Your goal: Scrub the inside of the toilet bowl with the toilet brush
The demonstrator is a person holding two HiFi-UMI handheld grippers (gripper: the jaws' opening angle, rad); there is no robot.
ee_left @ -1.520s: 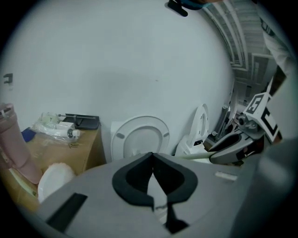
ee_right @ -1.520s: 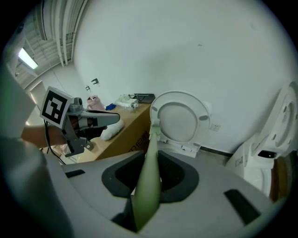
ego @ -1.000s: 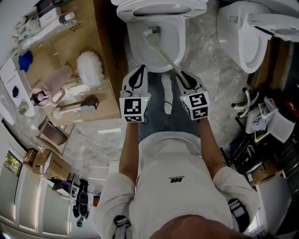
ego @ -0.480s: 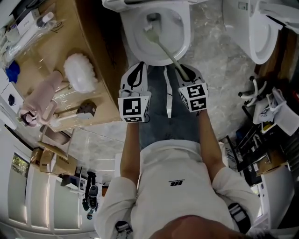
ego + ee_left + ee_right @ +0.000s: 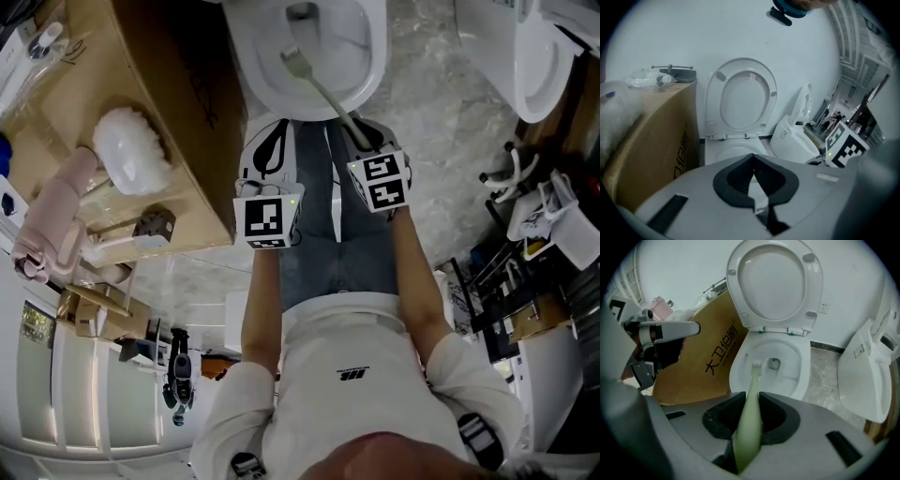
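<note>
forward, right tongs (image 5: 749, 414) grip toilet brush (image 5: 752, 387) slanting into toilet bowl (image 5: 793, 375).

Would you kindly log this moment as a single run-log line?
right tool: shut on toilet brush | brush head: inside toilet bowl | left tool: shut, empty
</note>
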